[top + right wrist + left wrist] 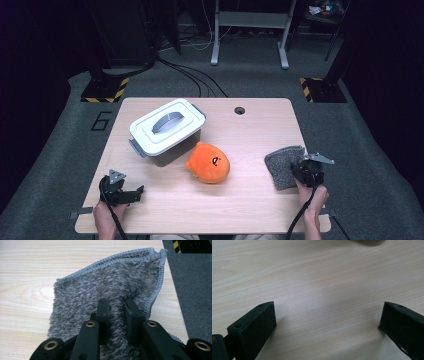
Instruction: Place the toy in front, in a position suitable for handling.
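The right tongs (117,308) pinch a raised ridge of the grey microfibre cloth (105,287), jaws drawn close with a fold of pile bunched between them. In the high view those tongs (300,165) sit at the cloth's (281,162) near right corner, at about 4 o'clock on the wooden surface (250,200), close to its right edge. The grip looks narrow, taking just one fold near the hem. To do this step well, I would keep the pinch firm and lift slowly and straight, so the pile does not slip out and the rest of the cloth trails free rather than dragging.

The left tongs (327,320) are spread wide over bare wood with nothing between them, at about 8 o'clock (134,192). Near the middle lies an orange plush toy (208,163), and just beyond it at 11 o'clock stands a lidded storage box (167,131).
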